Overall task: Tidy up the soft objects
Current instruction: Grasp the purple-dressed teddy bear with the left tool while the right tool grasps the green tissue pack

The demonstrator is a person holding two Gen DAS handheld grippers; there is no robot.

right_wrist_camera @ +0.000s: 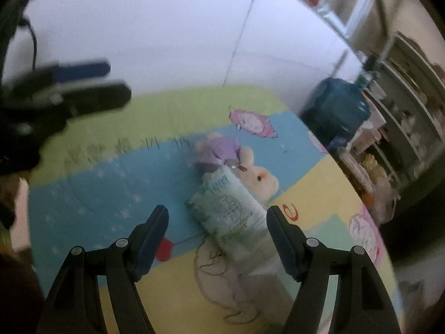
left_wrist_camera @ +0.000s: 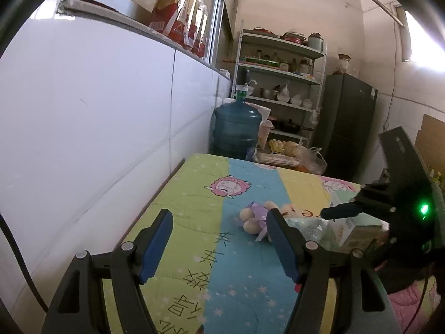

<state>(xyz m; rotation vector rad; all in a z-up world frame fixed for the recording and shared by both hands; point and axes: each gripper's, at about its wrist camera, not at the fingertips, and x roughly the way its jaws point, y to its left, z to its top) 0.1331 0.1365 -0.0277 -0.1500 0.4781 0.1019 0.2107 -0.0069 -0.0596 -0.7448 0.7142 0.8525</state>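
Hovering: both your grippers sit above the desk, nothing held.
Left gripper (left_wrist_camera: 219,243): fingers spread wide, only the quilt cover between them; the right-side finger overlaps the plush rabbit in view, contact not seen.
Right gripper (right_wrist_camera: 217,240): fingers spread wide, tilted down at the tissue pack (right_wrist_camera: 230,214); the pack's near end lies between the tips, pads not pressing on it. Frame is blurred.
Plush rabbit (right_wrist_camera: 258,181): lies on its side mid-desk, on the blue stripe near the yellow one, purple dress (left_wrist_camera: 260,213) toward the wall side, head under the far end of the tissue pack.
Tissue pack: rests on the rabbit's head end, slanted toward your right gripper.
Carton (left_wrist_camera: 358,231): small box just right of the pack, under the right gripper in the left view.
Desk (left_wrist_camera: 194,178): covered by a striped cartoon quilt.
Left edge: butts against the white tiled wall (left_wrist_camera: 97,111), no gap visible.
Far edge: water jug (left_wrist_camera: 236,130) and bagged food just beyond it, shelf rack (left_wrist_camera: 281,83) and dark fridge (left_wrist_camera: 345,122) behind.
Open room: green stripe between the wall and the toys is bare; so is the near blue stripe under your left fingers.
Right edge: crowded by your right gripper body.
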